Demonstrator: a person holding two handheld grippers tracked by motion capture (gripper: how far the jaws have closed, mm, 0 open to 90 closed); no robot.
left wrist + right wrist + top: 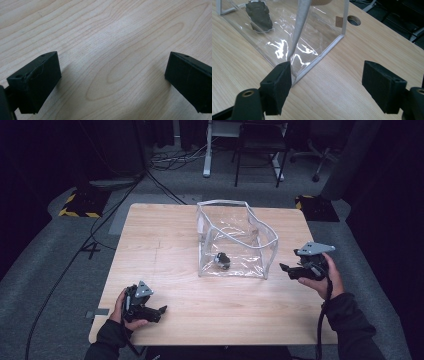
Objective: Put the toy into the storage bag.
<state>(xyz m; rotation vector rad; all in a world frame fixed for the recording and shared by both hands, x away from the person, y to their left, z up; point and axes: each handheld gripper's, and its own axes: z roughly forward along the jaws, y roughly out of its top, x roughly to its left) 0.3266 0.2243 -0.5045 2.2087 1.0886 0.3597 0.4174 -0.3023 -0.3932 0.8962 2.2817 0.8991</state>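
Observation:
A clear plastic bag with white edging [235,237] stands open on the wooden table [165,240], a small dark object [222,260] lying inside on its floor. In the right gripper view the bag's near corner [322,56] and the dark object [259,16] are close ahead. My right gripper [285,268] hovers just right of the bag, open, nothing between its jaws; it appears again as the right gripper [325,82]. My left gripper [162,310] rests low near the table's front left, open over bare wood, also seen as the left gripper [112,82].
A round cable hole [353,20] is cut in the table beyond the bag. Past the far edge stand a desk frame [207,150], chairs [260,150] and floor cables [90,240].

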